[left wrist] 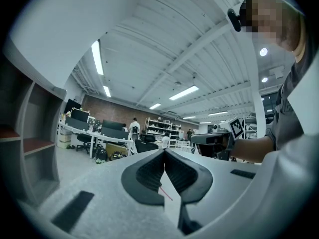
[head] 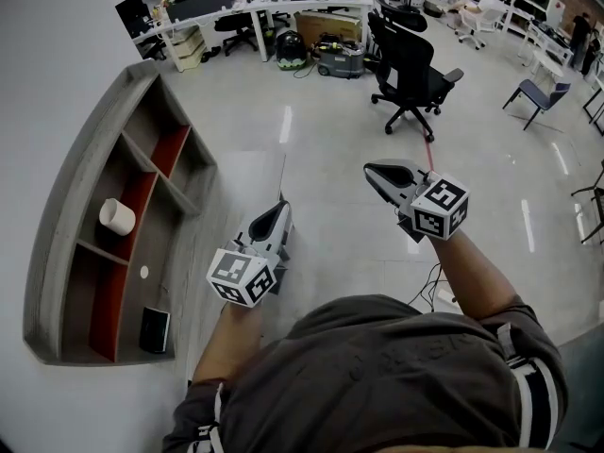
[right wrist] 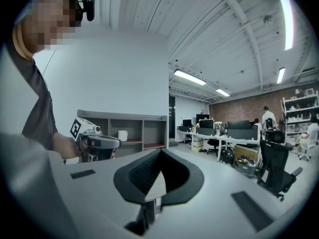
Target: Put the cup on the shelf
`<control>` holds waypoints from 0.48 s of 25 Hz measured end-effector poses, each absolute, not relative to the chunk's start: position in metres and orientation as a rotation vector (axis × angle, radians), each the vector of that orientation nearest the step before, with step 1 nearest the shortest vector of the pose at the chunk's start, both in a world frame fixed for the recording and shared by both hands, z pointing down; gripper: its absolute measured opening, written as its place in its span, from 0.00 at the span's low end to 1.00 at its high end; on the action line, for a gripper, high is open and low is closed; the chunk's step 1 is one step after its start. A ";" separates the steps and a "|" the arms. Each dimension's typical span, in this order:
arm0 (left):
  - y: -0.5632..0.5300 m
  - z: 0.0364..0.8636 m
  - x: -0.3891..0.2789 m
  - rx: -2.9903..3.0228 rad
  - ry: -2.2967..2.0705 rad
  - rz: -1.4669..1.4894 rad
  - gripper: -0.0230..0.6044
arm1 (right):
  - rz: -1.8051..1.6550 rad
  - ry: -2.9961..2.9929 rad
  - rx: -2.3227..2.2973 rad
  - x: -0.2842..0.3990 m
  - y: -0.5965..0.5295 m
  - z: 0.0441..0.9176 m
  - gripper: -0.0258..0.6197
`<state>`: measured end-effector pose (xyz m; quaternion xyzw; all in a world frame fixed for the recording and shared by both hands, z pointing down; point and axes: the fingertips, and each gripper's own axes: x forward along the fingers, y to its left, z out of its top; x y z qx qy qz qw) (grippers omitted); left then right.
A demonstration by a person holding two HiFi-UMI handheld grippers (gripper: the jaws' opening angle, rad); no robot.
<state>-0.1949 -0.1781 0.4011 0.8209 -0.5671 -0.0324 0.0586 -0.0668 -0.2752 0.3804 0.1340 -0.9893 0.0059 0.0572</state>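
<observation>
A white cup point(head: 117, 216) stands in a middle compartment of the grey shelf point(head: 71, 187), which has red panels and stands against the wall at the left. The right gripper view shows the same cup point(right wrist: 122, 135) upright in the shelf point(right wrist: 144, 118). My left gripper point(head: 283, 204) is held in the air to the right of the shelf, well away from the cup, jaws shut and empty point(left wrist: 164, 156). My right gripper point(head: 370, 169) hovers further right, also shut with nothing in it point(right wrist: 160, 153).
A black box point(head: 154, 329) sits in the shelf's nearest compartment. A black office chair point(head: 415, 69) stands ahead on the grey floor. Desks with monitors point(head: 255, 3) and a vacuum cleaner point(head: 340, 59) line the far side. A cable point(head: 429, 286) lies by my right side.
</observation>
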 end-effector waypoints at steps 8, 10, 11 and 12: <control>-0.178 0.399 -0.195 2.489 -1.721 -0.102 0.04 | 0.018 -2.998 0.399 -0.067 -0.275 0.380 0.02; -0.178 0.399 -0.195 2.489 -1.723 -0.102 0.03 | 0.019 -2.997 0.397 -0.067 -0.274 0.380 0.02; -0.178 0.399 -0.196 2.489 -1.723 -0.101 0.03 | 0.020 -2.997 0.396 -0.068 -0.274 0.380 0.02; -0.178 0.399 -0.196 2.489 -1.722 -0.100 0.04 | 0.020 -2.997 0.396 -0.069 -0.274 0.380 0.02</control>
